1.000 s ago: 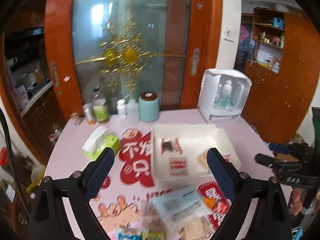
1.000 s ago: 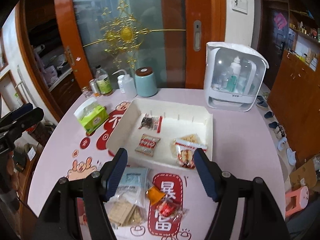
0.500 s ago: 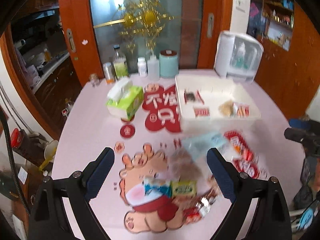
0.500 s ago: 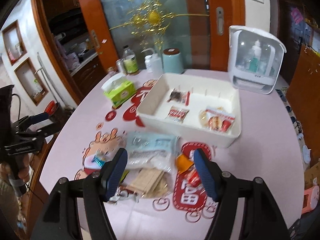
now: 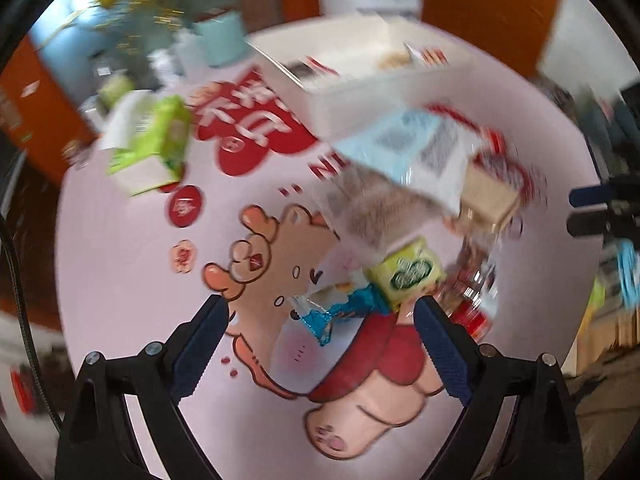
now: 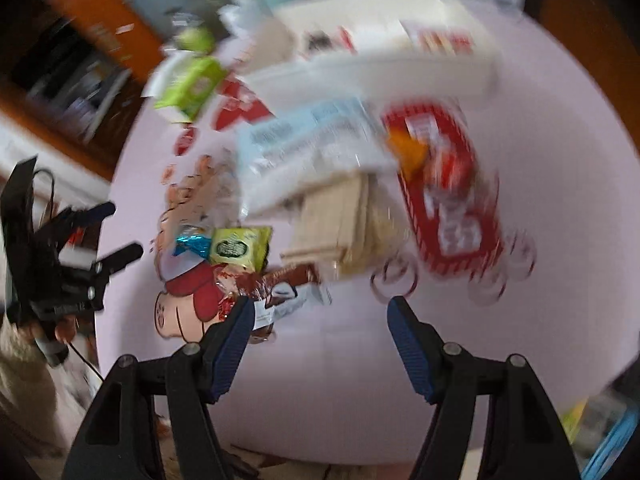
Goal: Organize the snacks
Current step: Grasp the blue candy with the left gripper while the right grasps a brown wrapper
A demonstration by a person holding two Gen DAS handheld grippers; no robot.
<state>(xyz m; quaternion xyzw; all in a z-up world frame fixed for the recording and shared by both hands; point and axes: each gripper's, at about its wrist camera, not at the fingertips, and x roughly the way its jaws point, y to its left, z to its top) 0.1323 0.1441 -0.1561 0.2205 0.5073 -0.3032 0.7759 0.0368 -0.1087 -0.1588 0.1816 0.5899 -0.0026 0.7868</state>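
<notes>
The left gripper (image 5: pixel 320 312) hangs spread and empty just over a blue foil packet (image 5: pixel 340 312) and a small green packet (image 5: pixel 406 272) at the near edge of the snack heap on the pink table (image 5: pixel 120 260); both look light, crinkly and slippery, best pinched across a flat edge. To the right, the right gripper (image 6: pixel 320 308) is also spread and empty, beside a brown wrapper (image 6: pixel 276 280). Half a second ago both were higher; the white tray (image 6: pixel 360 72) now sits behind the heap.
</notes>
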